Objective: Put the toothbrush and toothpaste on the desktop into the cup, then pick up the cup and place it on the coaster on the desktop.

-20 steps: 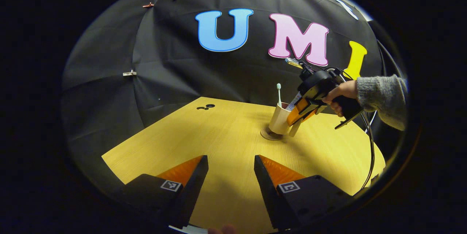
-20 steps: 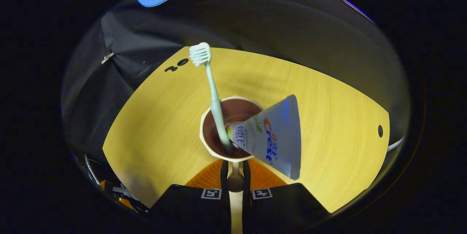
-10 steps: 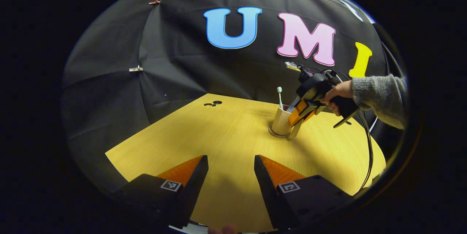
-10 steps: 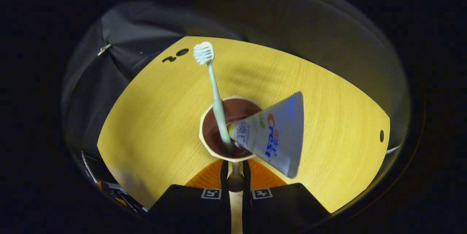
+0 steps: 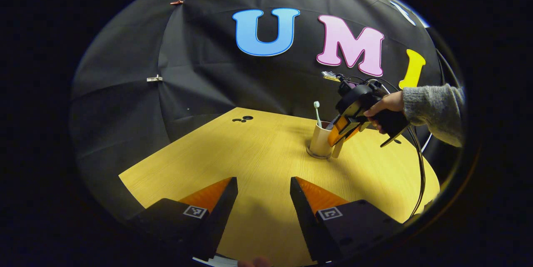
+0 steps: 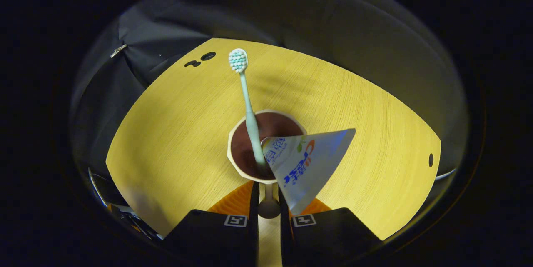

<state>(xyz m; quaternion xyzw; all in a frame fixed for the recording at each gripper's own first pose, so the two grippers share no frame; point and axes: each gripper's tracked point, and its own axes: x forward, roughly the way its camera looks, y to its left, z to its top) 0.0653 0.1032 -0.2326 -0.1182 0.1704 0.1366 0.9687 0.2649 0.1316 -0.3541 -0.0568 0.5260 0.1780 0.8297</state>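
Your right gripper (image 5: 338, 147) reaches in from the right side of the left gripper view, tilted nose-down, with your hand (image 5: 385, 108) wrapped round its dark handle and a grey knitted sleeve (image 5: 435, 111) behind it. Its fingers are closed on the thin handle of the beige ceramic cup (image 5: 320, 141); in the right gripper view that handle (image 6: 269, 198) sits pinched in the narrow gap between them, touching both. Black cables (image 5: 419, 163) hang from the tool down past the table edge.

Your left gripper (image 5: 263, 200) hangs low over the near part of the table, level, its two fingers well apart and nothing between them.

The cup (image 6: 266, 150) stands upright, seen from above in the right gripper view, with a dark brown inside. A mint-green toothbrush (image 6: 246, 104) stands in it, bristle head up and leaning away toward the far edge. A white toothpaste tube (image 6: 306, 165) is in the cup too, cap end down, its flat crimped end fanning out over the rim to the right and toward your fingers. In the left gripper view the cup's base rests on a thin round brown coaster (image 5: 317, 155), whose edge peeps out around the foot.

The table is a yellow wood-grain desktop (image 5: 250, 154) with a curved front edge, a pair of dark holes (image 5: 242, 119) near its far side and another hole (image 6: 431, 160) toward the right. Black cloth (image 5: 208, 75) walls the booth behind, pinned with a small metal clip (image 5: 154, 78).
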